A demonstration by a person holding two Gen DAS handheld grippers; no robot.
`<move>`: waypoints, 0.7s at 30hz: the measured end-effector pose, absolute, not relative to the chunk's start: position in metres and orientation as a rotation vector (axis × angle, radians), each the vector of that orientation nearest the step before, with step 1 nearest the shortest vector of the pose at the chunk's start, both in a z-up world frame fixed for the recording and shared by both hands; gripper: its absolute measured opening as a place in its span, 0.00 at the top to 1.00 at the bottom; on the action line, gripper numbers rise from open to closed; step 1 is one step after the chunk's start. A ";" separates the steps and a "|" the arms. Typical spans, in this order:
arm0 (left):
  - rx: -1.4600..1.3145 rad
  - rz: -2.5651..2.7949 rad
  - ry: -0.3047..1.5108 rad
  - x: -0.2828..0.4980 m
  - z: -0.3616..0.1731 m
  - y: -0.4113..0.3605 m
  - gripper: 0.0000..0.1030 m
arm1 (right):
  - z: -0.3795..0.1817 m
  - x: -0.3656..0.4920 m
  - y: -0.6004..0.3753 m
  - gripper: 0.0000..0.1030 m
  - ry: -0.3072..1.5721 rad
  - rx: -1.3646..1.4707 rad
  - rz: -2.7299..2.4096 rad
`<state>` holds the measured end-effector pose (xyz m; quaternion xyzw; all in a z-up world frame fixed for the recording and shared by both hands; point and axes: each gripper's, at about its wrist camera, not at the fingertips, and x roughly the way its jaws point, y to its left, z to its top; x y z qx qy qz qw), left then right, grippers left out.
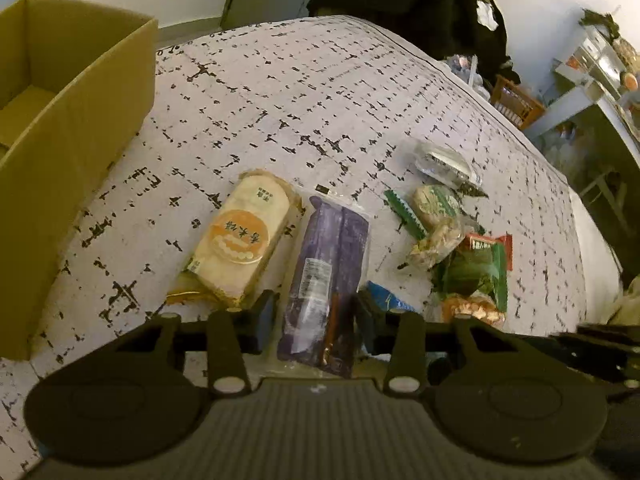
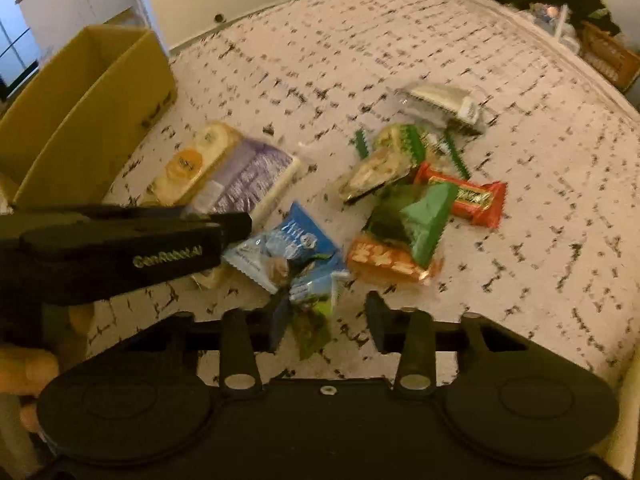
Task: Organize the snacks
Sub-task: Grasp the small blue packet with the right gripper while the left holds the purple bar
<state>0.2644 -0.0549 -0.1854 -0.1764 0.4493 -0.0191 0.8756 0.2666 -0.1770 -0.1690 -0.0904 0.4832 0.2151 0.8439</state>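
Note:
Snack packets lie in a heap on a patterned tablecloth. My left gripper points down at a long purple packet, one finger pressing on each long side; the packet lies flat on the cloth. A rice-cracker pack lies just left of it. The right wrist view is blurred. There my right gripper stands open around a small green-and-blue packet, which lies against the left finger with cloth showing on its other side. A blue packet, a green packet, an orange packet and a red bar lie beyond.
An open cardboard box stands at the table's left. A silver packet and a green-edged packet lie farther back. The table's right edge drops off toward a wicker basket and shelves. A hand holds the left gripper.

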 end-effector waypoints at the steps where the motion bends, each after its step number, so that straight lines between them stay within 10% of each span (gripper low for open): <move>1: -0.346 -0.031 0.940 0.264 -0.185 -0.056 0.64 | -0.170 0.266 -0.177 0.82 1.029 -0.183 0.463; 21: -0.368 -0.002 0.832 0.223 -0.112 -0.028 0.72 | -0.096 0.230 -0.168 0.84 0.779 -0.027 0.455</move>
